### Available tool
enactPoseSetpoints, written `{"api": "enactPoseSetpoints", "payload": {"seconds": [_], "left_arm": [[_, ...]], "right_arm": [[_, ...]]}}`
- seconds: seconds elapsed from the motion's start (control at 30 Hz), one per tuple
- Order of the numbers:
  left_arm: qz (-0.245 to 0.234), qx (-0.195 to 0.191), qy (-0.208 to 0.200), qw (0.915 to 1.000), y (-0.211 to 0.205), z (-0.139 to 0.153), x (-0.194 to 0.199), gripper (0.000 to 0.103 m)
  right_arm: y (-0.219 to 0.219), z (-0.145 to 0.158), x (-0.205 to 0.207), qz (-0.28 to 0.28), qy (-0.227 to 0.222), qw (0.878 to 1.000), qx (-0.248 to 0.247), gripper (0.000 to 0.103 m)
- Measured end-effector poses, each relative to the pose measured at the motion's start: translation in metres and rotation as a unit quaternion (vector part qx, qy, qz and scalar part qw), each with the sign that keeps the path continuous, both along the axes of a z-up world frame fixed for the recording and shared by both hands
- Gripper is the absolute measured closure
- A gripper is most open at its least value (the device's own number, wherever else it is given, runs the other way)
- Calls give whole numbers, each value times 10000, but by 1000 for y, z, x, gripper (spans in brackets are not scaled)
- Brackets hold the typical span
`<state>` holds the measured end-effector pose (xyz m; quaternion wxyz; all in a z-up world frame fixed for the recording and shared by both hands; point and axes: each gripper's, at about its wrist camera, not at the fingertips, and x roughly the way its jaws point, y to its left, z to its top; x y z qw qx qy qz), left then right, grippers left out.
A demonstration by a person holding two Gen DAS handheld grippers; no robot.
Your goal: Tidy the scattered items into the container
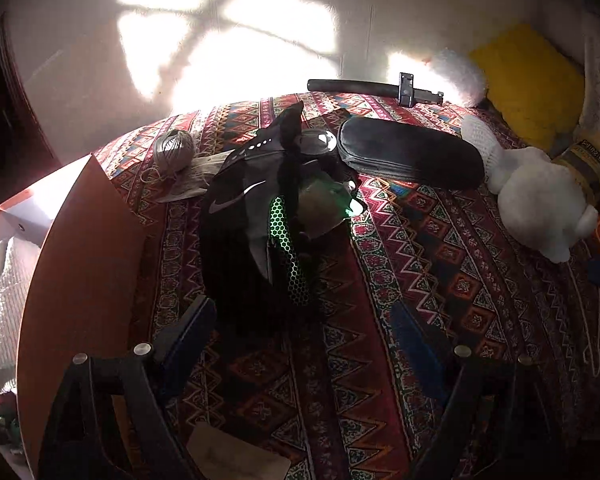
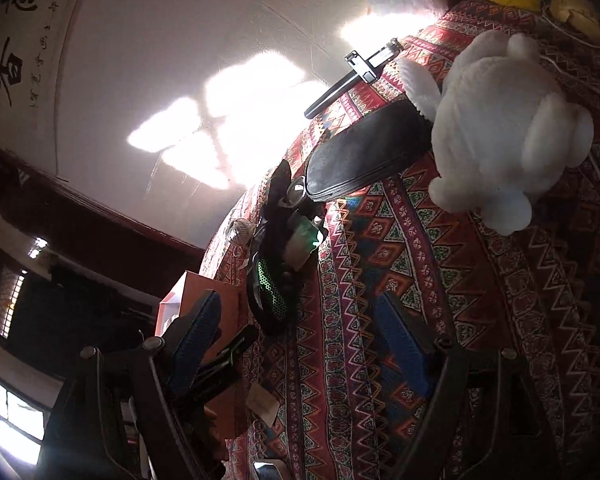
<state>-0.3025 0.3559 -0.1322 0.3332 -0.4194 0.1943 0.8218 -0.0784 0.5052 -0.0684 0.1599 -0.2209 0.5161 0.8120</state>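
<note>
Sunlit wall behind a bed (image 1: 420,248) covered in red patterned cloth. At the left edge, an orange box (image 1: 80,264), lid up, a white knit item already inside. Scattered on the cloth: black shoe (image 1: 252,208) with green mesh, twine ball (image 1: 174,150), black case (image 1: 410,158), white plush (image 1: 540,196), dark rod (image 1: 374,88) by the wall.

Left gripper (image 1: 304,332): fingers spread, holding nothing, aimed at the shoe. Right gripper (image 2: 296,336): fingers spread, empty too.

Best to come down over the shoe's firm middle, pinch it squarely, then lift clear of the lid.

Hard to make out: the dark tangle around the shoe, possibly straps or a second item. Box interior mostly hidden. Plush partly cut off.
</note>
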Motion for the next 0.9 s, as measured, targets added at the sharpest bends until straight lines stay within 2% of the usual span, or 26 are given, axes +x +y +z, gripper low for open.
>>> {"api": "enactPoseSetpoints", "payload": {"seconds": [0.1, 0.2, 0.23, 0.27, 0.3, 0.37, 0.47, 0.57, 0.7, 0.87, 0.9], "left_arm": [[329, -258, 134, 9990, 15, -16, -31, 14], [649, -255, -9, 9976, 16, -27, -63, 14], [712, -154, -210, 9971, 13, -31, -73, 23], [753, -39, -508, 9959, 9, -36, -82, 68], [818, 60, -779, 9936, 4, -40, -88, 85], [852, 292, -994, 9910, -8, -37, -89, 87], [537, 376, -1177, 9909, -21, -23, -68, 88], [427, 818, -1562, 9834, -50, -2, -36, 88], [350, 1271, -2247, 9655, -93, 1, 10, 88], [506, 1408, -3237, 9343, -124, -37, 34, 88], [524, 1447, -3302, 9313, -126, -40, 33, 88]], "right_arm": [[11, -10, 3, 90, 158, 9993, -314, 23], [21, -7, 7, 75, 164, 9995, -253, 23], [24, -5, 8, 64, 161, 9996, -202, 23], [27, -4, 9, 50, 143, 9997, -167, 23], [29, -4, 10, 36, 134, 9998, -155, 23], [33, -4, 12, -4, 137, 9998, -162, 23], [32, -7, 6, 9, 116, 9998, -172, 23], [21, -8, -9, 257, 74, 9996, -129, 33], [-4, -12, -41, 732, -78, 9973, -20, 38], [-26, -6, -113, 1244, -227, 9917, 217, 38], [-26, -4, -132, 1296, -264, 9907, 312, 38]]}}
